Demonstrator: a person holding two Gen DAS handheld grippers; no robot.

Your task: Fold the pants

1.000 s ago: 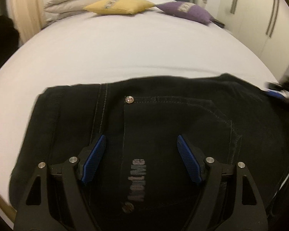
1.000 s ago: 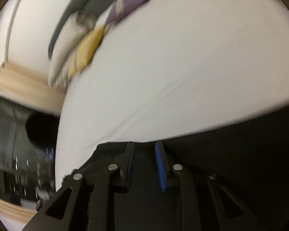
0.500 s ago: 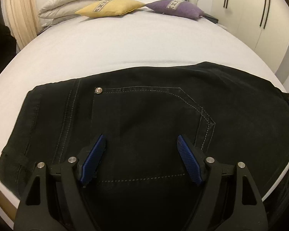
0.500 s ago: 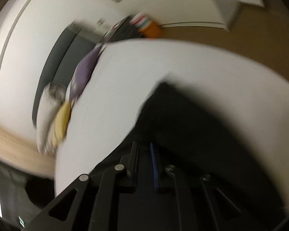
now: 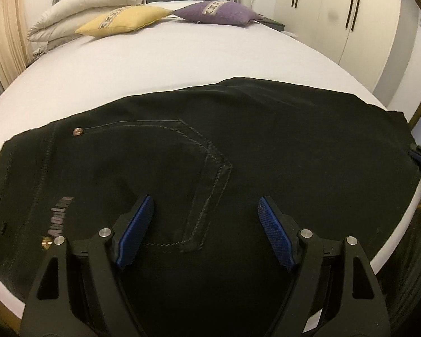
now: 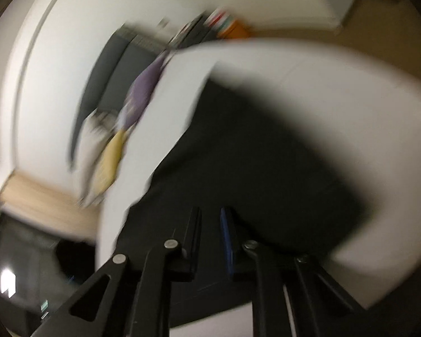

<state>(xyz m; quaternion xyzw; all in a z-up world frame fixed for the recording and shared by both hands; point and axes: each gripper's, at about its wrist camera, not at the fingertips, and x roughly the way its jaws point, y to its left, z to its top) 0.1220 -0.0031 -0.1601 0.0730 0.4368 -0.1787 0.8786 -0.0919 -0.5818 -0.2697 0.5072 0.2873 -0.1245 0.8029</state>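
Black pants [image 5: 266, 146] cover the bed [image 5: 182, 64]; left gripper [image 5: 205, 224] gapes apart, right gripper [image 6: 210, 233] nearly closed, pillows [image 5: 120, 22] beyond.

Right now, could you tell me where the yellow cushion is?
In the left wrist view the yellow cushion lies at the far end of the bed, between the folded white duvet and the purple cushion.

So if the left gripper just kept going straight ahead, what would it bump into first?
Probably the black pants: the open left gripper points over the back pocket, the bed beyond. Its height above them is unclear.
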